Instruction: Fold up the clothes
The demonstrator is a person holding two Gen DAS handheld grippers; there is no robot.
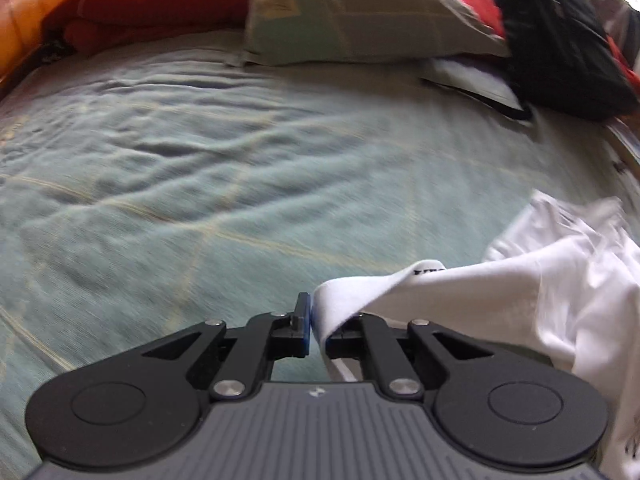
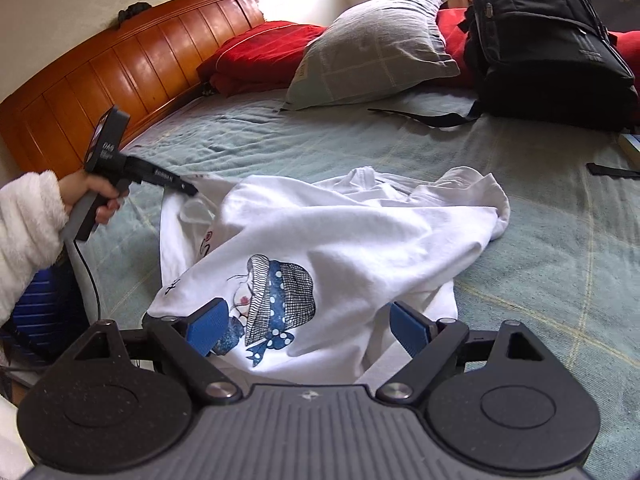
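White T-shirt (image 2: pixel 320 232) lies rumpled on the green bedsheet (image 2: pixel 540 240), long axis running from the printed hem toward the grey pillow (image 2: pixel 372 48). Left gripper (image 1: pixel 316 324) pinches its edge, lifted; right gripper (image 2: pixel 308 324) gapes wide, straddling the hem. Black backpack (image 2: pixel 548 44) stands beside the pillow, well apart.

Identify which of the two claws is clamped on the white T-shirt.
The left claw: it pinches a fold of the white T-shirt, while the right claw is spread wide open over the print.
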